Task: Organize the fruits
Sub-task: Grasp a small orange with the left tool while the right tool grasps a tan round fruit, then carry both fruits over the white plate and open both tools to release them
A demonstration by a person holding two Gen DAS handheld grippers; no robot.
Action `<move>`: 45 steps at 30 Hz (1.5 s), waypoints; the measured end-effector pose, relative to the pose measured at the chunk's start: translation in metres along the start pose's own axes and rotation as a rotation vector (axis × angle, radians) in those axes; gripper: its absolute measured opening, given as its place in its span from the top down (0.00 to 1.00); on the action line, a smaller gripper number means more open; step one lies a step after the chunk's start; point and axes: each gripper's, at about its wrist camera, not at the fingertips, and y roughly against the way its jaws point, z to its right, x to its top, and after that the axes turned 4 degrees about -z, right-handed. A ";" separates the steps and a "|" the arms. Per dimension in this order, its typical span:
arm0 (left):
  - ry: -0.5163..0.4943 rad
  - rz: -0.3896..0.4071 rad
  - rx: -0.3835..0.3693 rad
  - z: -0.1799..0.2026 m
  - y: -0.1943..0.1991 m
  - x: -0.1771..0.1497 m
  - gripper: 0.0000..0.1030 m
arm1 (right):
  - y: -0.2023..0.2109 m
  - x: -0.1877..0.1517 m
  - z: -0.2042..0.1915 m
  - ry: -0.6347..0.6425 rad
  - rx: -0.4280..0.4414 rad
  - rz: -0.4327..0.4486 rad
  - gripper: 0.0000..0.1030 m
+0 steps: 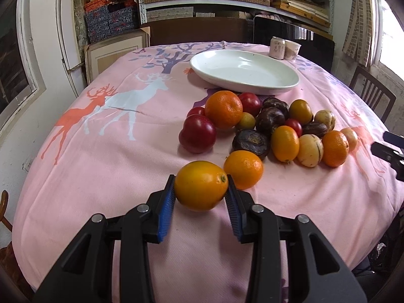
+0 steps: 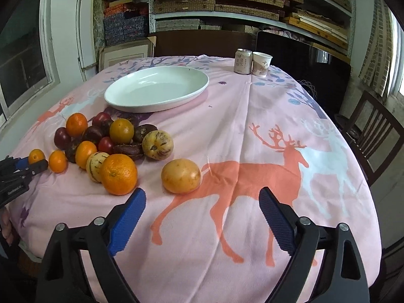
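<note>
My left gripper (image 1: 201, 188) is shut on a small orange kumquat-like fruit (image 1: 201, 185), held just above the pink tablecloth; it also shows in the right wrist view (image 2: 36, 156). A pile of fruits (image 1: 272, 126) lies beyond it: oranges, red plums, dark brown fruits, yellow striped melons. An empty white oval plate (image 1: 245, 72) sits behind the pile, also in the right wrist view (image 2: 156, 88). My right gripper (image 2: 202, 202) is open and empty, just short of a lone yellow-orange fruit (image 2: 181, 176). A large orange (image 2: 119, 174) lies left of it.
A drink can (image 2: 243, 61) and a paper cup (image 2: 262, 64) stand at the table's far edge. Wooden chairs (image 2: 373, 136) stand at the right side. Shelves with stacked boxes fill the back wall. The round table (image 2: 252, 131) drops off on all sides.
</note>
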 end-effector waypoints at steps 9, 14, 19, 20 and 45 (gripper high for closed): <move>0.010 0.014 0.002 -0.009 0.004 0.000 0.64 | -0.049 0.019 -0.012 0.032 0.031 -0.124 0.22; 0.015 0.015 0.001 -0.013 0.005 0.001 0.64 | -0.063 0.026 -0.015 0.023 0.082 -0.167 0.57; 0.023 0.021 -0.011 -0.019 0.007 0.005 0.64 | -0.050 0.027 -0.004 -0.027 0.104 -0.124 0.57; 0.023 0.024 -0.018 -0.019 0.009 0.007 0.64 | -0.045 0.029 -0.002 -0.033 0.111 -0.112 0.57; -0.011 -0.108 -0.116 0.043 -0.140 0.224 0.53 | -0.135 0.213 -0.022 0.014 0.066 0.027 0.16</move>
